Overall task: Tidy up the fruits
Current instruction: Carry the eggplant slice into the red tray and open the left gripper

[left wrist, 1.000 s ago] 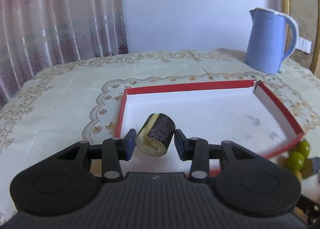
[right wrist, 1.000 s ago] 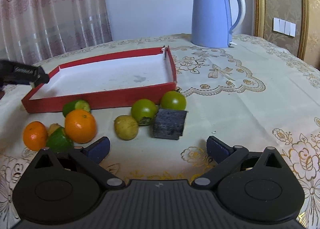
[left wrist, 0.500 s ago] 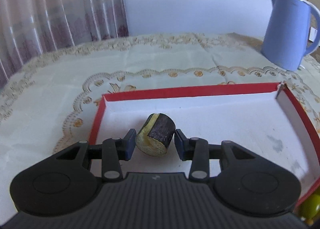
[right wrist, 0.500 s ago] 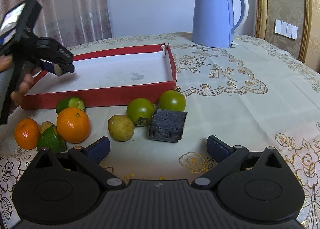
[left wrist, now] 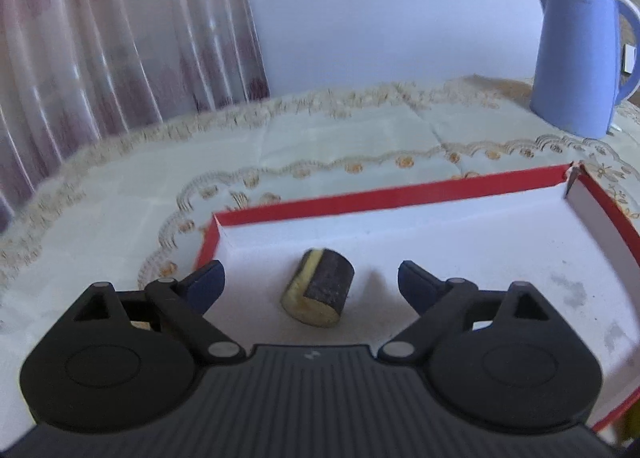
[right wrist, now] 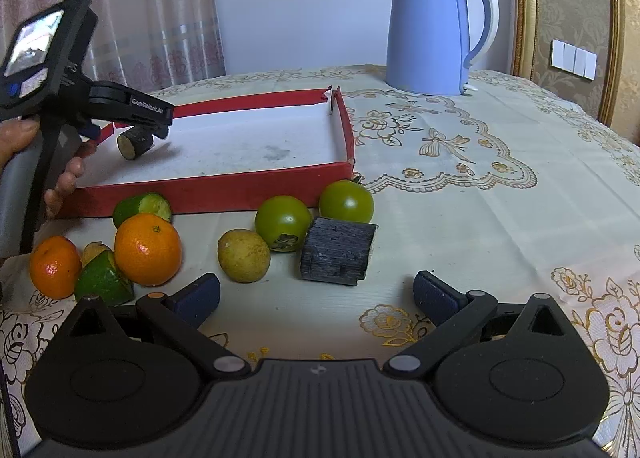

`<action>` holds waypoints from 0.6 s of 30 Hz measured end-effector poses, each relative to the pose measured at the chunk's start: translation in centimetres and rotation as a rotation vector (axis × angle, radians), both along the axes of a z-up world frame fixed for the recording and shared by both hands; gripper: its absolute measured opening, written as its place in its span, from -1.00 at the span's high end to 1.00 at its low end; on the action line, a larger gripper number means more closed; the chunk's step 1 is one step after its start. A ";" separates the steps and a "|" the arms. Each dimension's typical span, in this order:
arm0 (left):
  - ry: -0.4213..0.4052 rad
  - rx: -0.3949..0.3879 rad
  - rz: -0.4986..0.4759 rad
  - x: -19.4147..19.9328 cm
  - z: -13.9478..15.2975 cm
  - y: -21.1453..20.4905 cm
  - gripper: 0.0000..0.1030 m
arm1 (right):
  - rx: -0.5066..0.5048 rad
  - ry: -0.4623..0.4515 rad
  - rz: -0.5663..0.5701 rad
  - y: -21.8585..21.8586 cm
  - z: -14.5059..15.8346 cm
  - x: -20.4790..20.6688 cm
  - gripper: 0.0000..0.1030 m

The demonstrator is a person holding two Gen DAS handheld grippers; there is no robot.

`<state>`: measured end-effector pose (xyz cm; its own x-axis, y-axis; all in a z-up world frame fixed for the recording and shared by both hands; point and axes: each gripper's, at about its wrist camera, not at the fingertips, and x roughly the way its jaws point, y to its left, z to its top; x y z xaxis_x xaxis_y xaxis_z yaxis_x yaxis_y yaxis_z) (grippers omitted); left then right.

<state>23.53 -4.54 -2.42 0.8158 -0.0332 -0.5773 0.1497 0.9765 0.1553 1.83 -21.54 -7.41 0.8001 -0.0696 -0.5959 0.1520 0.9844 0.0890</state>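
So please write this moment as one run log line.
left gripper: open, jaws just opened | dark chunk: in tray | right gripper: open, empty

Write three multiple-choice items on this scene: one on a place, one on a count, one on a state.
1. Where is the dark-skinned cut piece?
A. In the red tray
B. Beside the kettle
C. Among the fruit in front of the tray

2. How many oranges are on the table?
A. One
B. Two
C. Four

3. How do the left gripper's jaws stand?
A. Shut on the piece
B. Shut on nothing
C. Open, clear of the piece

Answers:
1. A: the piece lies on the tray's white floor, near its left corner.
2. B: one orange and a smaller one sit in front of the tray.
3. C: the jaws have just been opening, and both pads stand well apart from the piece between them.
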 end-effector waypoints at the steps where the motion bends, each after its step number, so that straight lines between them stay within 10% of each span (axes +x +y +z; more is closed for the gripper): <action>1: -0.028 0.004 0.011 -0.6 0.4 0.1 -0.87 | -0.001 0.000 0.000 0.0 0.0 0.0 -1.00; 11: -0.231 -0.021 0.127 -11.5 1.9 5.4 -1.00 | -0.010 0.001 0.002 0.3 0.0 0.0 -1.00; 18: -0.145 -0.016 0.226 -13.5 -0.2 8.1 -1.00 | -0.019 0.002 0.004 0.5 -0.1 -0.1 -1.00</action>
